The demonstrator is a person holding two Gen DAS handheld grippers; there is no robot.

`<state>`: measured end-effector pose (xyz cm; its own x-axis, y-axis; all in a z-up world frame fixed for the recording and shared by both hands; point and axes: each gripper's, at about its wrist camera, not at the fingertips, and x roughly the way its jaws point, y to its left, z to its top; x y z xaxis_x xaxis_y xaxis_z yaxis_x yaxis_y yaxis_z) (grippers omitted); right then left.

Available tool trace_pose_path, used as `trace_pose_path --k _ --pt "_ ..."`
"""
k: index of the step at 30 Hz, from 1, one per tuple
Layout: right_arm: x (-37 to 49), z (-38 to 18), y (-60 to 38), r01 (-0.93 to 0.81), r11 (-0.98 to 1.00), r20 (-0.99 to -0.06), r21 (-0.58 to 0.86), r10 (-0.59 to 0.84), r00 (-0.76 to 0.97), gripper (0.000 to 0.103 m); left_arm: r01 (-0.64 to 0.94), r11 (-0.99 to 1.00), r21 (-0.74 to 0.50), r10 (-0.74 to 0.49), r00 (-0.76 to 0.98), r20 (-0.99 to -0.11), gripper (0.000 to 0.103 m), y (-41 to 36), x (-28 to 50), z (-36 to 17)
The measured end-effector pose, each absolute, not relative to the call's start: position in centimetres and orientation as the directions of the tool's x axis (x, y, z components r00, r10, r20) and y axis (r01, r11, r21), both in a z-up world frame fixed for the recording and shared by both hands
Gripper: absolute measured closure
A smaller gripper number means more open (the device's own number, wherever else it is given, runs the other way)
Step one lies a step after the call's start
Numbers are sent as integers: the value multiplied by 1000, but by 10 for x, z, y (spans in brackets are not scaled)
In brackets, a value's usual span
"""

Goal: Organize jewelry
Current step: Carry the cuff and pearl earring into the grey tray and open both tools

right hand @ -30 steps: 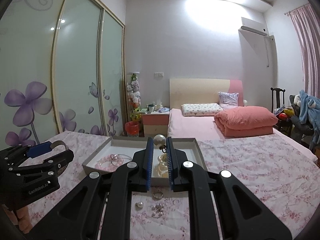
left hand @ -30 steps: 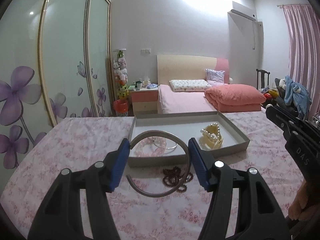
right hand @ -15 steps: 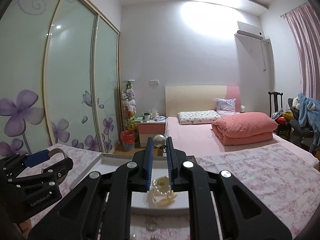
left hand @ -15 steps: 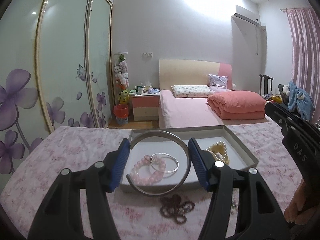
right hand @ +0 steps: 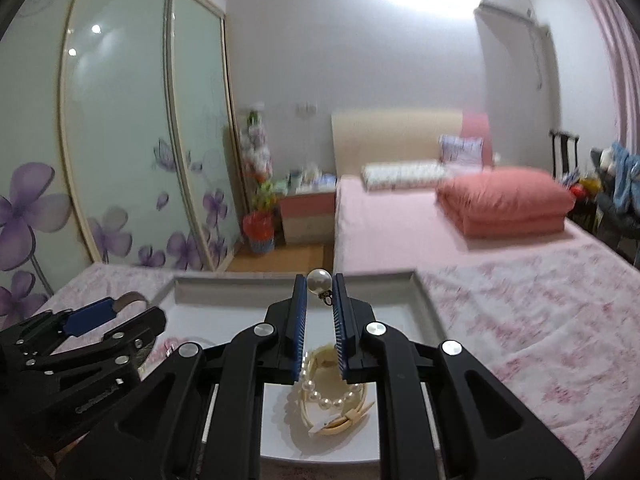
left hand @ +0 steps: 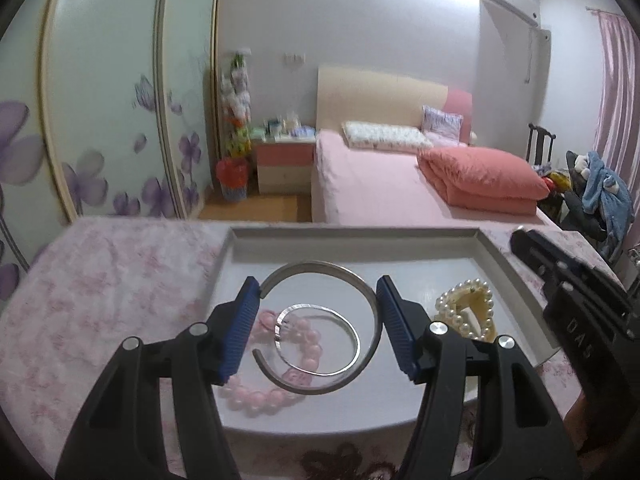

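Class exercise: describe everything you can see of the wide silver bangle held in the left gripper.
The wide silver bangle is a flat band of dull grey metal, an open cuff with a gap on its left side. The left gripper clamps it across its width, the blue ribbed pads pressing both sides. It hangs level above the grey tray, over a thinner silver bangle and pink bead bracelet.

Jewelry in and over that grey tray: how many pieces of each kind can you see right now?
Metal bangles: 2, the wide open bangle held in the left hand-held gripper and the thin silver bangle lying in the tray.
Pink bead bracelets: 1.
Pearl hair clips: 1.
Pearl earrings: 1, in the right hand-held gripper.
Total: 5.
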<state>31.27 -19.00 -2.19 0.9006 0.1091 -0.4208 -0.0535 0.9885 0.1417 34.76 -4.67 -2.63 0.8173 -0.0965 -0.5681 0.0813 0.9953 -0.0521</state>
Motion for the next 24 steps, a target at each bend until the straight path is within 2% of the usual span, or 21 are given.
trace_pose_path --k 5,10,18,21,24 --pt "329 -36 -192 -60 979 -514 194 154 844 89 83 992 -97 -126 758 -640 44 -43 368 -47" --pt "334 -41 -191 -67 974 -542 215 176 822 88 87 989 -116 -143 724 -675 43 -42 377 -59" --pt "330 -31 -196 -56 974 -517 218 164 840 88 72 987 -146 -151 738 -658 43 -31 374 -47" --pt "321 -23 -198 -51 977 -496 208 150 855 79 58 987 -152 -143 750 -646 43 -20 367 -39" --pt "310 -16 -200 -55 977 -478 204 148 866 78 49 987 -151 -135 757 -640 43 -9 356 -32"
